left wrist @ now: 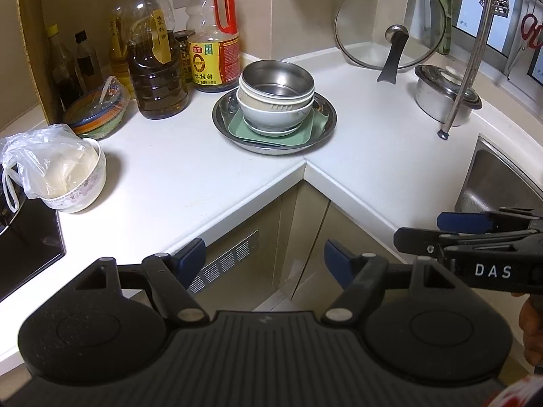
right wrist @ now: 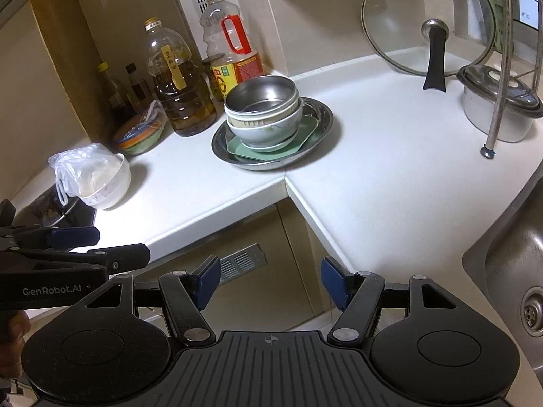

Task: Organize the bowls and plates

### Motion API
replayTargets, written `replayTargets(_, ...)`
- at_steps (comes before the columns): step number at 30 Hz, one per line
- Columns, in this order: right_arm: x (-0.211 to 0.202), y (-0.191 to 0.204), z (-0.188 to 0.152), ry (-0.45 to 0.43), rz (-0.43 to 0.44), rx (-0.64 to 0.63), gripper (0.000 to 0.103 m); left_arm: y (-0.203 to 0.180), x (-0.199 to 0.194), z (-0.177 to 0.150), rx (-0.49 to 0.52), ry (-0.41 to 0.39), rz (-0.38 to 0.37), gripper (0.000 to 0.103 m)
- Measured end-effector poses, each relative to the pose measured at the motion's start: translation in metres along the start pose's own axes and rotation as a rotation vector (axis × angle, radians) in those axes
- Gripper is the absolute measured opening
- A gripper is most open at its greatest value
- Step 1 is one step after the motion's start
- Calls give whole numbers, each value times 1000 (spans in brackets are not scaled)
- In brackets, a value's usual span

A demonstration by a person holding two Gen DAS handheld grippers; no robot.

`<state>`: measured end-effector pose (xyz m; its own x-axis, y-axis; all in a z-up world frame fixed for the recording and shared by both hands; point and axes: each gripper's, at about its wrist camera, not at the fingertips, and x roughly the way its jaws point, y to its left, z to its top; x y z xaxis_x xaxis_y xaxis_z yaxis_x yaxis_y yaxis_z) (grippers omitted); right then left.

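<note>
the stack of bowls [left wrist: 275, 101] sits in a steel plate [left wrist: 237, 132] at the counter corner; left gripper [left wrist: 264, 261] and right gripper [right wrist: 269, 279] gape empty; smooth steel looks slippery, ceramic fragile; better grip one rim.

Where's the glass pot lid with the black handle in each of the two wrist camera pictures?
Left wrist view: the glass lid stands on edge at upper right, leaning in the back corner, left of the steel pot.
Right wrist view: the glass lid is at upper right, again just left of the steel pot.
Shared landmark: the stack of bowls on the round steel tray, centre of both views.
</note>
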<state>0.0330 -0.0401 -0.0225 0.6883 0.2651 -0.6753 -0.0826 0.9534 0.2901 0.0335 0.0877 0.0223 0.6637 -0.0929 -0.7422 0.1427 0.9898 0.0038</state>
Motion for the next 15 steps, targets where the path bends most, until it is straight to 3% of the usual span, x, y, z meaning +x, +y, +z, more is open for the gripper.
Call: replayTargets(15, 2, -2, 2, 4, 7, 3, 66, -3, 1, 0, -9, 3, -3, 75)
